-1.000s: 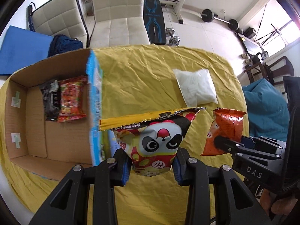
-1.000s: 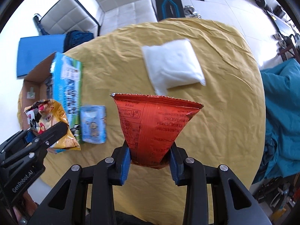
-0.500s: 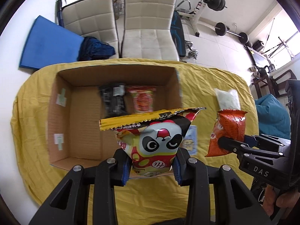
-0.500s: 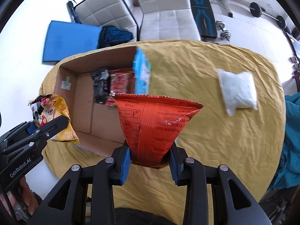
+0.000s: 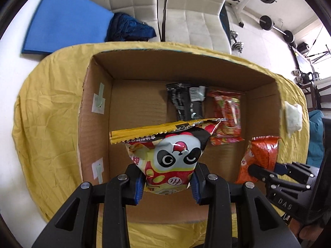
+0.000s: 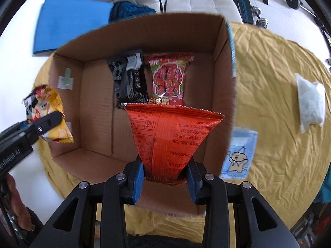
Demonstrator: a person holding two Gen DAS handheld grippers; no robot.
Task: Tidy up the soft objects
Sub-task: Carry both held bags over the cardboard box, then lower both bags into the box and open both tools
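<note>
My left gripper [image 5: 167, 183] is shut on a yellow panda snack bag [image 5: 168, 155], hanging over the open cardboard box [image 5: 97, 140]. My right gripper [image 6: 165, 173] is shut on an orange-red snack bag [image 6: 169, 136], also above the box [image 6: 225, 95]. On the box floor lie a black packet [image 5: 186, 101] and a red snack packet [image 5: 227, 115], side by side. In the right wrist view the same black packet [image 6: 129, 80] and red packet [image 6: 168, 80] show, with the left gripper's panda bag [image 6: 46, 113] at the left. The orange bag [image 5: 260, 157] appears at the right of the left wrist view.
The box stands on a yellow cloth [image 6: 279, 78] covering a round table. On the cloth lie a white soft pouch [image 6: 311, 101] and a light blue cartoon packet [image 6: 240, 155] beside the box. White chairs [image 5: 194, 10], a blue mat [image 5: 64, 18] and gym weights stand beyond the table.
Both grippers have travelled left across the table with their bags, from over the bare cloth to over the box. The white pouch has slid to the right edge of both views.
</note>
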